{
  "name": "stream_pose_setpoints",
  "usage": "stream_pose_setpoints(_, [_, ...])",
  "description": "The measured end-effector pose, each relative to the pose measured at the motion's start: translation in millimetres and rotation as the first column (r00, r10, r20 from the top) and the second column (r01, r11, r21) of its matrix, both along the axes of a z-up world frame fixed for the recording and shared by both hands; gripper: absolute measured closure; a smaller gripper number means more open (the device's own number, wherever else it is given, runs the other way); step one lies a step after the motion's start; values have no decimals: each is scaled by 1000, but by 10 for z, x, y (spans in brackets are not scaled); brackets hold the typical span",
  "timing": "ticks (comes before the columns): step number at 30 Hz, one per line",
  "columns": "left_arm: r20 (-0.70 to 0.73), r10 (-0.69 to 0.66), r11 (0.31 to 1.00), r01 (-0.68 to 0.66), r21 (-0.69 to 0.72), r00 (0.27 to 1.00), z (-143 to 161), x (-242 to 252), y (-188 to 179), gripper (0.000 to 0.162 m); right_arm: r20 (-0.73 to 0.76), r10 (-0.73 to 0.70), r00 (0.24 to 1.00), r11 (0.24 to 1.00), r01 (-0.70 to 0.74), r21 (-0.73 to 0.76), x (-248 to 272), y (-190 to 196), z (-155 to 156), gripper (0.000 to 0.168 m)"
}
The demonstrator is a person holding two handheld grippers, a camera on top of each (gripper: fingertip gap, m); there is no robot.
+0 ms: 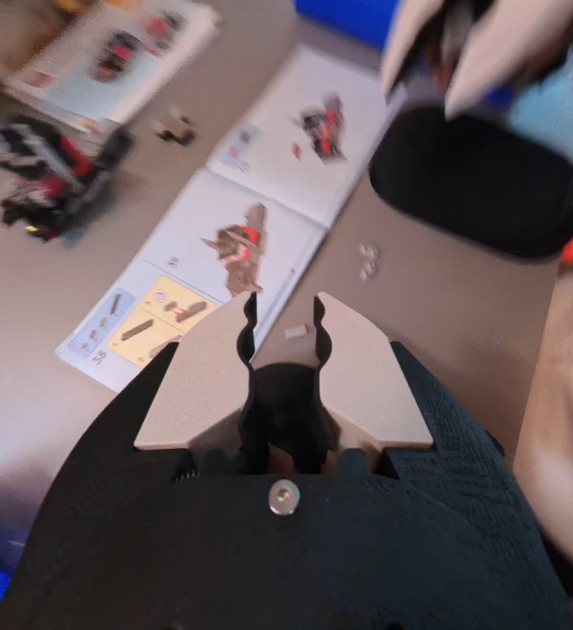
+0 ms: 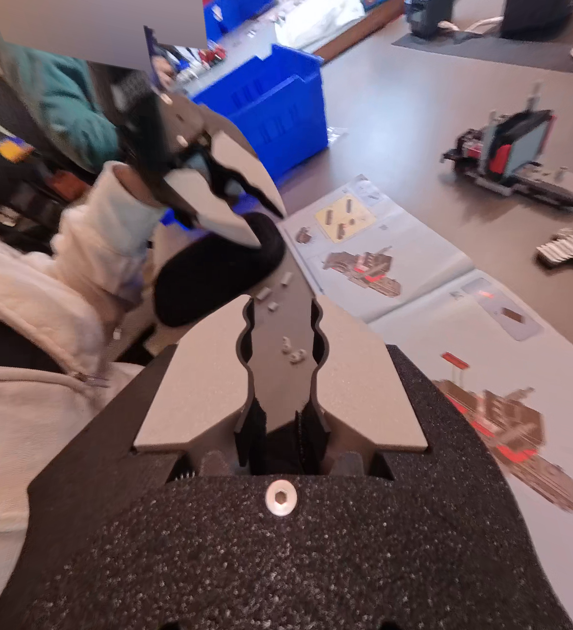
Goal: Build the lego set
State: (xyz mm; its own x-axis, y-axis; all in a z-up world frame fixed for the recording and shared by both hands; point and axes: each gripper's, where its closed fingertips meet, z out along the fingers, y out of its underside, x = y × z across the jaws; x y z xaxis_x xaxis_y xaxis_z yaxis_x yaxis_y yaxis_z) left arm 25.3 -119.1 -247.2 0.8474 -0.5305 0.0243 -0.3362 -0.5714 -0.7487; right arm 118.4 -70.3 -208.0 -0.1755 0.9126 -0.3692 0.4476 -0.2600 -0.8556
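Note:
My left gripper [image 1: 285, 300] is open and empty, above the grey table. A small grey piece [image 1: 295, 332] lies on the table between its fingers. My right gripper [image 2: 281, 301] is open and empty, with several small grey pieces [image 2: 293, 354] on the table in its gap. The open instruction booklet [image 1: 244, 221] lies left of the left gripper and right of the right one [image 2: 380, 255]. The partly built black, grey and red model [image 2: 510, 153] stands beyond the booklet, blurred in the left view [image 1: 50, 180]. Each gripper shows in the other's view [image 1: 418, 102] [image 2: 268, 226].
A black oval pad [image 2: 217, 269] juts over the table edge between the grippers. A blue bin [image 2: 271, 109] stands behind it. A striped piece [image 2: 564, 250] lies near the model. The set's box [image 1: 108, 61] lies far left. A white sleeve [image 2: 108, 221] holds the left gripper.

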Motion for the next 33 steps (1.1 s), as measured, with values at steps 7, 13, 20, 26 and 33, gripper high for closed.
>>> stream_pose_setpoints(7, [169,265,963,-270,12,949,97,-337,153,132,213,-150,966,976,109,191,84,321,-527,122])
stream_pose_setpoints(13, [-79,368,929,-370,-2,926,-209,-707,154,161,113,-150,982,973,126,194,9,359,-549,168])
stream_pose_setpoints(20, [-12,395,916,-395,-66,918,-451,-692,132,161,249,-118,961,961,47,272,-291,370,-784,167])
stream_pose_setpoints(26, [22,377,919,-371,-133,926,-540,-662,120,162,356,-124,926,922,-25,386,-403,383,-978,167])
stream_pose_setpoints(33, [27,401,910,-395,-123,916,-552,-699,137,161,351,-96,931,918,-53,392,-366,368,-984,168])
